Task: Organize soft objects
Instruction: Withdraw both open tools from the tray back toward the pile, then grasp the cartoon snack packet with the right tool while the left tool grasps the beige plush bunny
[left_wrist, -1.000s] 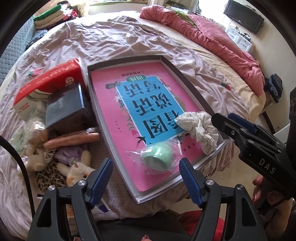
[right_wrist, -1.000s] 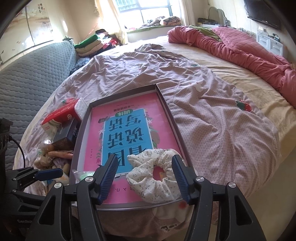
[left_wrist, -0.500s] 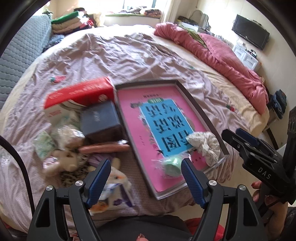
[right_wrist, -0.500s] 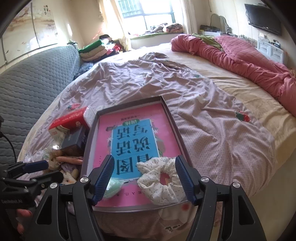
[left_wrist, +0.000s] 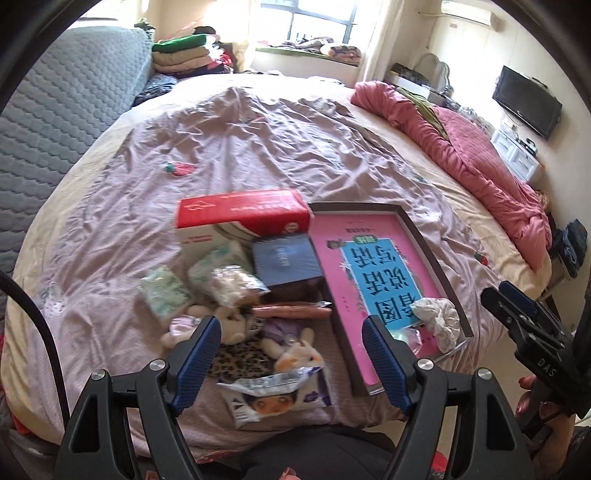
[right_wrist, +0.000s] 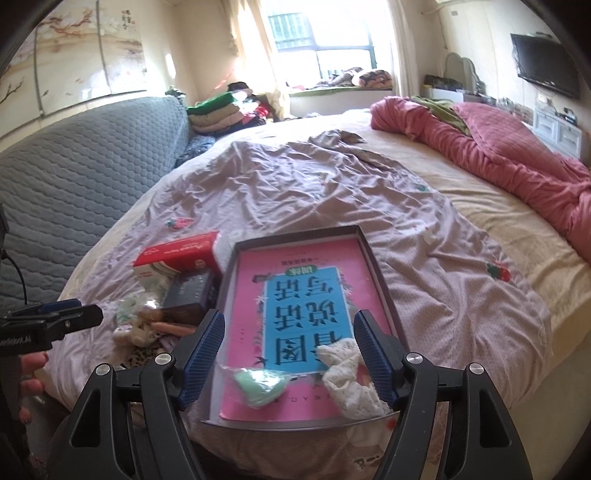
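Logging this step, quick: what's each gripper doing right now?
Left gripper: open, holding nothing.
Right gripper: open, jaws just widened, nothing between them; scrunchie lies below in the tray.

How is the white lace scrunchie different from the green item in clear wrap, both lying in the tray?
The white lace scrunchie is bare, frilly fabric; the green item is smooth, sealed in clear plastic wrap. The scrunchie lies by the tray's right wall; the green item sits nearer the left side. The scrunchie looks larger. Both rest at the tray's near end, untouched.

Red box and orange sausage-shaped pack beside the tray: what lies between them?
In the left wrist view, a dark blue box sits between the red box and the orange pack.
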